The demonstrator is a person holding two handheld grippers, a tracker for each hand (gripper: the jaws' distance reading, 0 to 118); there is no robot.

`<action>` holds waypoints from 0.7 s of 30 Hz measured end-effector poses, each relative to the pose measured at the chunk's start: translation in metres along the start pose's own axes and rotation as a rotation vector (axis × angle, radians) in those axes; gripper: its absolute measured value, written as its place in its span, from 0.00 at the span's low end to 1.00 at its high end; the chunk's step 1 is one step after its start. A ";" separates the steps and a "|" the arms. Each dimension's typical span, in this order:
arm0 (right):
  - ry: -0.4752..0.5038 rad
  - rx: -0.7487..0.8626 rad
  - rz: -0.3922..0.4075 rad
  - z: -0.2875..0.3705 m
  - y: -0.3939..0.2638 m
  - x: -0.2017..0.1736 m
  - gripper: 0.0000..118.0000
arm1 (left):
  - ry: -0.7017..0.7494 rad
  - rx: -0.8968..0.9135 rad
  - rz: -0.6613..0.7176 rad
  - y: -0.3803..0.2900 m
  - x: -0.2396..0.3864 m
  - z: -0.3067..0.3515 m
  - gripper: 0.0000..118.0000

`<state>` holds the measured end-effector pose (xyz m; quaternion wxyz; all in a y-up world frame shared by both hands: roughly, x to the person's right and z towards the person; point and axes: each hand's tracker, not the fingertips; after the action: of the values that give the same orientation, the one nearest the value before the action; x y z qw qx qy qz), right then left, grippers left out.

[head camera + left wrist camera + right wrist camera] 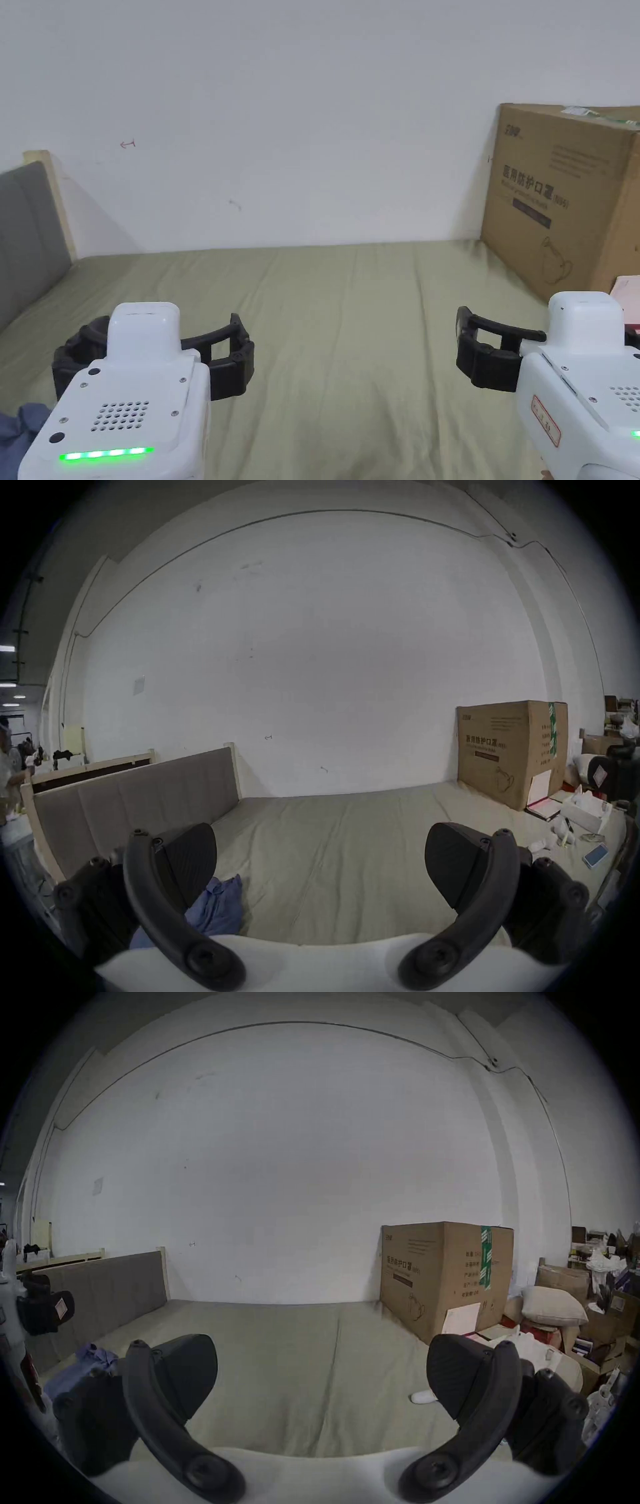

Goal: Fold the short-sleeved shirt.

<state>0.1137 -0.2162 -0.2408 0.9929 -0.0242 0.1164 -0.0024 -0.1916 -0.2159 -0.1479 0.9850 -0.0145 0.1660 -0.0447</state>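
While both units hovered over the bed, the left gripper had its jaws spread wide with nothing between them, just bare sheet showing through the gap. Right gripper was the same: jaws wide apart, empty. In the head view the left gripper sat low left and the right gripper low right, well apart, both pointing toward the wall, green status lights lit on the white housings.

The short-sleeved shirt, blue, lay crumpled in a heap on the olive-green sheet, just beyond the left gripper's left jaw and partly hidden behind it. The head view caught a bit of the shirt at the lower left corner. From the right gripper view the shirt sat far left, near the headboard side, not touching either gripper as far as I could tell.

Further out: a grey padded headboard ran along the left edge of the bed, a plain white wall stood behind, and a large cardboard box stood on the far right corner of the bed against the wall. Papers and small clutter lay beside the box.
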 end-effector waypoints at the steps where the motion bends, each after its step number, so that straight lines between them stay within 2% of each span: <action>1: 0.002 0.001 -0.002 0.000 0.000 -0.001 1.00 | -0.001 0.003 0.003 0.000 0.000 0.001 1.00; 8: 0.025 0.011 0.009 -0.012 0.002 -0.001 1.00 | -0.017 0.014 0.019 0.000 0.003 -0.006 1.00; 10: 0.065 0.016 -0.005 -0.019 0.002 0.002 1.00 | -0.024 0.021 0.015 -0.001 0.005 -0.011 1.00; 18: 0.025 -0.027 -0.018 -0.038 0.001 0.006 1.00 | -0.044 0.004 0.031 0.005 0.008 -0.031 1.00; 20: 0.032 -0.040 -0.026 -0.039 0.000 0.009 0.99 | -0.056 -0.012 0.024 0.006 0.007 -0.033 0.94; 21: 0.047 -0.048 -0.032 -0.039 0.000 0.010 0.91 | -0.057 -0.016 0.022 0.006 0.007 -0.033 0.77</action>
<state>0.1143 -0.2181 -0.2806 0.9889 -0.0497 0.1391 -0.0158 -0.1955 -0.2113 -0.1812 0.9896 -0.0218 0.1384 -0.0319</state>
